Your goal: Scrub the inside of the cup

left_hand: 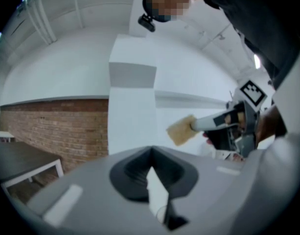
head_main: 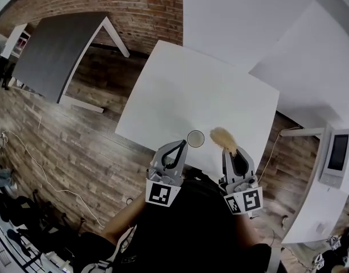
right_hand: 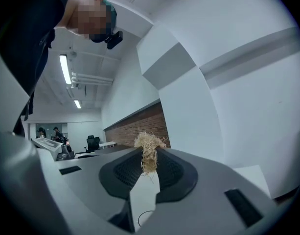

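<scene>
Head view and both gripper views: one cup point(head_main: 195, 138), seen from above as a thin round rim with a pale inside, stands close to the near edge of a smooth, white, four-cornered table point(head_main: 191, 90), between the tips of the two grippers. The left gripper point(head_main: 183, 145), grey plastic with dark ribbed pads, has its jaws closed together with nothing between them point(left_hand: 150, 153); its tip lies just beside the cup. The right gripper point(head_main: 231, 151), of the same make, is clamped on one scrubber point(head_main: 222, 136), a tuft of dry, straw-coloured fibres that sticks out frayed past the pads point(right_hand: 149, 153) and hangs over the table just to the right of the cup. Each gripper carries one marker cube, two in all, printed with black-and-white squares point(head_main: 160, 194) point(head_main: 244, 201). A second, dark grey table with white legs point(head_main: 54, 50) stands beyond the far left corner, on a floor of rough brown planks point(head_main: 60, 152) before a red brick wall point(head_main: 134, 4).
</scene>
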Demonstrator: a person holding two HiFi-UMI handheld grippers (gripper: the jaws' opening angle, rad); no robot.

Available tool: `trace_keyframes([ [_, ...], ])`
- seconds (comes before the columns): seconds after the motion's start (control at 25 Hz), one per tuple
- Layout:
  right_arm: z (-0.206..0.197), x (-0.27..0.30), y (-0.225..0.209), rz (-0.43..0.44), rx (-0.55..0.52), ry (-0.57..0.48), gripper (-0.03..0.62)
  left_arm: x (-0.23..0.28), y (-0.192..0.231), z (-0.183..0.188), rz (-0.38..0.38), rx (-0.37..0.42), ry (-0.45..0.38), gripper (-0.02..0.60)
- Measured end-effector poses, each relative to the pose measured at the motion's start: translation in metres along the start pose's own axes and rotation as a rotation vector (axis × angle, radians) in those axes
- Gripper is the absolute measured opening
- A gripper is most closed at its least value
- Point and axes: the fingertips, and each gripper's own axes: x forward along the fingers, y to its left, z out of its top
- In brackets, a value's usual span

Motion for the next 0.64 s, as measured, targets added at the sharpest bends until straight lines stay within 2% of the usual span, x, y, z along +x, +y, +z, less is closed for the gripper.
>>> trace_keyframes([
  [0.36,0.0030,0.0041,0.0040,0.023,-0.017,-0.019,0.057,0.0058,-0.0031,0.0007,-0.005,0.027,0.009,0.003],
  [0.64,0.0076,0.0091,-0.0028,0.000,-0.035,-0.028,0.057,0.0111,-0.0012,0.0048,-0.001,0.038,-0.006,0.003],
])
